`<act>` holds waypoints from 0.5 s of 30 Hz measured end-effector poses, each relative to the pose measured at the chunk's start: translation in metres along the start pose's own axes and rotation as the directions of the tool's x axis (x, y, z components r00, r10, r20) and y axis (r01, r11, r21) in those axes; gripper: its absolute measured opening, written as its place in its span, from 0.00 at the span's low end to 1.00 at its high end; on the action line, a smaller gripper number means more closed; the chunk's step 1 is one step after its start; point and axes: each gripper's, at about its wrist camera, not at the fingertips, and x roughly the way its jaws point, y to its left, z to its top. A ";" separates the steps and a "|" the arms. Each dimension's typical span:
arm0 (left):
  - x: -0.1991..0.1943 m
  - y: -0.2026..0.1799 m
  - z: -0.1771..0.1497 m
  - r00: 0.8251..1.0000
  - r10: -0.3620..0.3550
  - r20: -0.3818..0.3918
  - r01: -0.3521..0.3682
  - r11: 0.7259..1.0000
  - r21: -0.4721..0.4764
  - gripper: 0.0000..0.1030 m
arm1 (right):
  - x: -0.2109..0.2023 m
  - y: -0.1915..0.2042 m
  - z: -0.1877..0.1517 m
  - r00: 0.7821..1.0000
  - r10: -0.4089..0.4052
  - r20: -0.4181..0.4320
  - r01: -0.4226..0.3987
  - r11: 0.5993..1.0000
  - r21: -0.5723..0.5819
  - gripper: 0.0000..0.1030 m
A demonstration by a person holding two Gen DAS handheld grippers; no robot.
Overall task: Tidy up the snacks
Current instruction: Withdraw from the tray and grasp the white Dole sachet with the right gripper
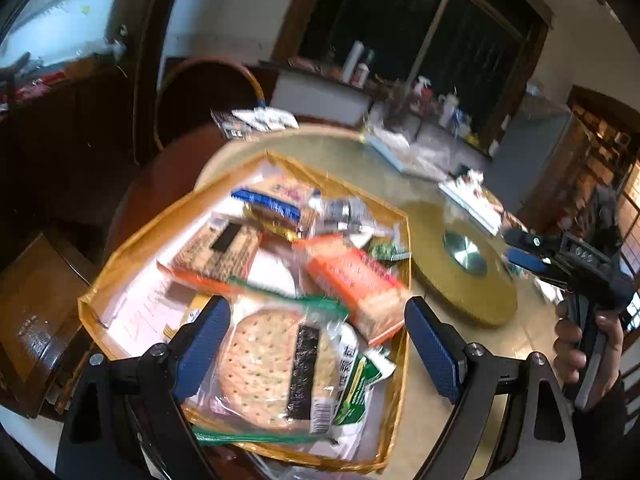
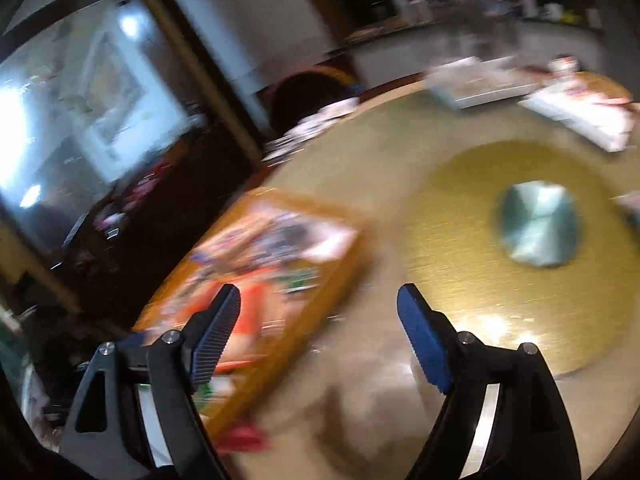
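A gold-rimmed tray (image 1: 132, 248) holds several snack packets: a round cracker pack with a seaweed strip (image 1: 272, 364), an orange cracker pack (image 1: 356, 280), a blue-edged pack (image 1: 268, 200). My left gripper (image 1: 318, 344) is open and empty, hovering just above the round cracker pack. My right gripper (image 2: 320, 332) is open and empty above the table beside the tray (image 2: 320, 312), which is blurred in that view. The right gripper also shows in the left wrist view (image 1: 516, 250), held by a hand at the right.
A gold turntable (image 1: 472, 280) with a silver hub (image 2: 538, 228) fills the table's middle. Flat white boxes (image 1: 472, 204) and a packet (image 1: 256, 120) lie at the far side. A dark chair (image 1: 208, 96) stands behind. A cluttered counter (image 1: 440, 112) runs along the back.
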 end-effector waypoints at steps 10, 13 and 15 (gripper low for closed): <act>-0.002 -0.045 0.007 0.990 -0.139 -0.006 0.139 0.990 0.015 0.86 | -0.038 -0.224 0.051 0.934 -0.343 -0.101 0.357 0.871 0.338 0.79; 0.000 -0.053 0.006 0.986 -0.165 -0.033 0.165 0.986 0.021 0.86 | -0.034 -0.252 0.063 0.910 -0.396 -0.122 0.412 0.830 0.377 0.79; 0.003 -0.054 0.006 0.986 -0.162 -0.035 0.164 0.986 0.034 0.86 | -0.027 -0.264 0.073 0.882 -0.451 -0.133 0.467 0.805 0.366 0.79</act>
